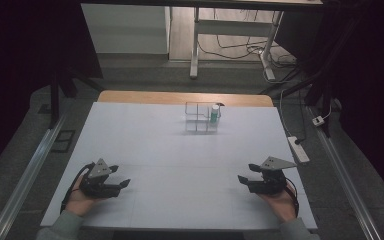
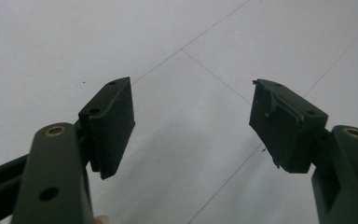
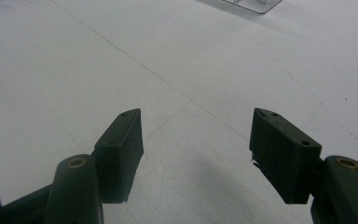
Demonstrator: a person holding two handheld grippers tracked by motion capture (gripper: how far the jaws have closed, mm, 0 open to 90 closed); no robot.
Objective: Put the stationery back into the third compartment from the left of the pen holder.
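In the high view, the left gripper point(image 1: 121, 184) is resting on the white table point(image 1: 180, 150) near its front left corner, held by the left hand point(image 1: 82, 200), with its jaws standing apart and holding nothing. The right gripper point(image 1: 243, 180) is lying near the front right corner in the right hand point(image 1: 280, 202), its jaws likewise spread and empty. The two grippers are pointing inward toward each other, well apart. Far across the table, near its back edge, a clear rack point(image 1: 201, 118) is standing, divided into compartments. A bottle point(image 1: 214, 114) with a green body and white cap is standing upright in the back right compartment. Both grippers are lying well apart from the rack. Beyond the table, a power strip point(image 1: 298, 148) is lying on the floor to the right.

In the left gripper view, the left gripper point(image 2: 193, 123) is showing its two black jaws wide apart, with bare table point(image 2: 191, 56) between them and thin seam lines crossing the surface.

In the right gripper view, the right gripper point(image 3: 196, 154) is showing its jaws equally parted over bare table point(image 3: 168, 56). A corner of the rack point(image 3: 254, 4) is peeking in at the top edge, far ahead of the jaws.
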